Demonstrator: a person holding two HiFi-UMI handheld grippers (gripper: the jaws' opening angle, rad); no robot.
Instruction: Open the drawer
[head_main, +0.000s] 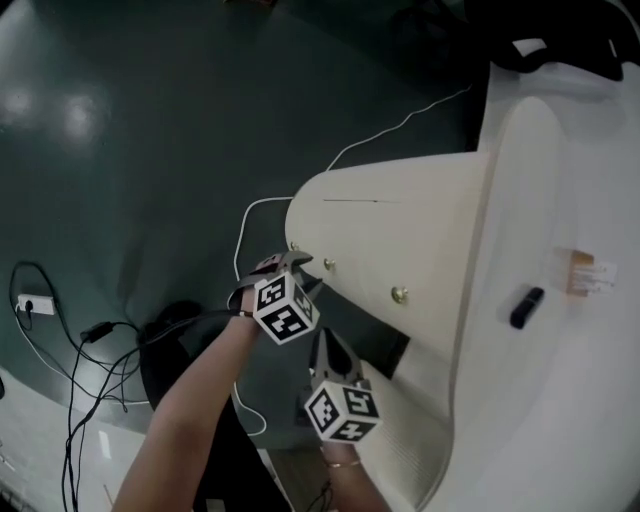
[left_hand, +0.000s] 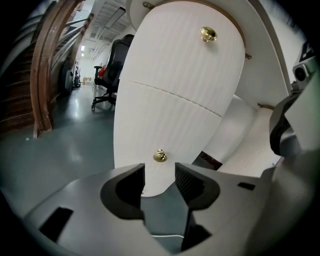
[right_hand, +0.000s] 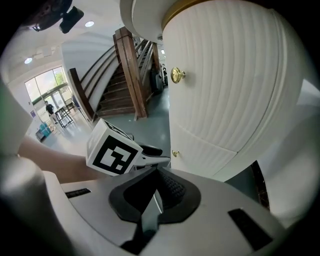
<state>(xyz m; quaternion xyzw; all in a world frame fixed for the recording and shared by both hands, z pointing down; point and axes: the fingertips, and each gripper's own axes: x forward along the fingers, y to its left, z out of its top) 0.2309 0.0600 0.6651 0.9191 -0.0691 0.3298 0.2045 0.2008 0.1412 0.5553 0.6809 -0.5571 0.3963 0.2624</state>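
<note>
A white cabinet (head_main: 420, 215) shows ribbed drawer fronts with small brass knobs. My left gripper (head_main: 303, 268) is at the cabinet's lower left corner, its marker cube (head_main: 285, 307) behind it. In the left gripper view the left gripper (left_hand: 159, 182) is open and empty, and the lower drawer's knob (left_hand: 160, 156) sits just beyond the gap between its fingertips, not touched. A second knob (left_hand: 208, 34) is on the drawer above. My right gripper (head_main: 322, 338) hangs lower and nearer to me, beside the left one. In its own view the right gripper (right_hand: 157, 192) is shut on nothing, with a knob (right_hand: 176, 75) up ahead.
Black cables (head_main: 70, 370) and a white power strip (head_main: 35, 304) lie on the dark floor at left. A white cord (head_main: 400, 125) runs behind the cabinet. A small black object (head_main: 526, 307) lies on the cabinet top. An office chair (left_hand: 111, 75) and a wooden staircase (right_hand: 125, 75) stand further off.
</note>
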